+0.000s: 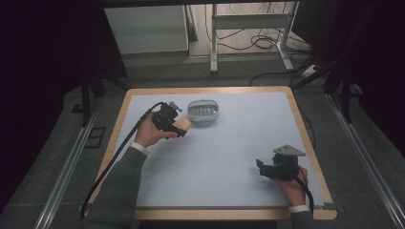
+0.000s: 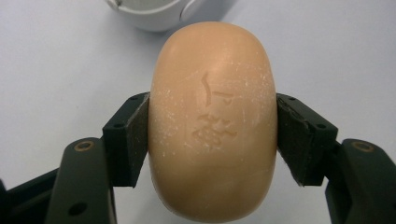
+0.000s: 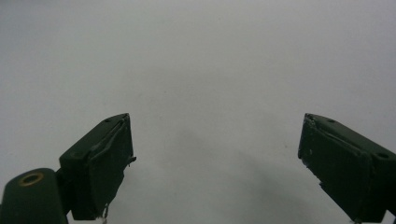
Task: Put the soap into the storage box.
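Observation:
A tan oval soap bar (image 2: 212, 121) with a stamped mark sits between the jaws of my left gripper (image 2: 212, 140), which is shut on its sides. In the high view the soap bar (image 1: 184, 125) is held just left of and below a white soap dish (image 1: 204, 112) on the pale blue mat. The dish's rim (image 2: 154, 16) shows just beyond the soap. My right gripper (image 1: 260, 167) rests low at the right of the mat, its jaws spread wide with nothing between them; my right gripper (image 3: 215, 163) faces bare mat.
The pale blue mat (image 1: 215, 157) covers a wooden table (image 1: 315, 157). Beyond the table stand a white desk frame (image 1: 250, 28) and loose cables on the floor. Dark rails run along both sides.

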{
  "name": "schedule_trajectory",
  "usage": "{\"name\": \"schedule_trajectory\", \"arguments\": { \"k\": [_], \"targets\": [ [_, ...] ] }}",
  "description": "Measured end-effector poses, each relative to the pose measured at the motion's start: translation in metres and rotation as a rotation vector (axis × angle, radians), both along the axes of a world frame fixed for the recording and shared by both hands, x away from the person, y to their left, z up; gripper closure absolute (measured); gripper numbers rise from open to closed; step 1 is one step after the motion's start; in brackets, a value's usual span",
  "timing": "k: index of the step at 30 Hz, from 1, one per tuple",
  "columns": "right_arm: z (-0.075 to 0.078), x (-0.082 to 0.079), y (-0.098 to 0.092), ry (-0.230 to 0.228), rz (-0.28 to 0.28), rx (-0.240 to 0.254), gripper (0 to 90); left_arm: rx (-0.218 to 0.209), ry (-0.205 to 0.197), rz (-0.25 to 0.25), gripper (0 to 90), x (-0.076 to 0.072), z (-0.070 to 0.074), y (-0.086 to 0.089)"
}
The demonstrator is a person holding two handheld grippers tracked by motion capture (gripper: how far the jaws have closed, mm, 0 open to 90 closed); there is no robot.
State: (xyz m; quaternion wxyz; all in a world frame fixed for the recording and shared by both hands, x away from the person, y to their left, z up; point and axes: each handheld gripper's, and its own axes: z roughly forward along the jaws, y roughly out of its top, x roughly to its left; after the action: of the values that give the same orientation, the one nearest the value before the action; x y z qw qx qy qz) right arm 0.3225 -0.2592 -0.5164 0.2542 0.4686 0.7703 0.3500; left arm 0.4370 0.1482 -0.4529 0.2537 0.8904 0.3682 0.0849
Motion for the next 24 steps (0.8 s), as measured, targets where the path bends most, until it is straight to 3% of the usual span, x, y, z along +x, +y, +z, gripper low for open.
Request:
{"name": "schedule_trajectory", "arguments": {
  "k": [16, 19, 21, 24],
  "targets": [
    [0.000, 0.000, -0.002, 0.000, -0.006, -0.002, 10.2, 0.017, -0.022, -0.019, 32.8, 0.013, 0.010, -0.013],
    [0.000, 0.000, -0.002, -0.001, -0.007, -0.002, 10.2, -0.008, -0.019, -0.011, 32.8, 0.015, 0.008, -0.014],
    [-0.001, 0.001, -0.003, 0.000, -0.007, -0.002, 10.2, 0.018, -0.018, -0.020, 32.8, 0.017, 0.007, -0.014],
    [-0.002, 0.001, -0.002, 0.002, -0.008, -0.007, 10.2, 0.019, -0.015, -0.017, 32.7, 0.020, 0.007, -0.015]
  ]
}}
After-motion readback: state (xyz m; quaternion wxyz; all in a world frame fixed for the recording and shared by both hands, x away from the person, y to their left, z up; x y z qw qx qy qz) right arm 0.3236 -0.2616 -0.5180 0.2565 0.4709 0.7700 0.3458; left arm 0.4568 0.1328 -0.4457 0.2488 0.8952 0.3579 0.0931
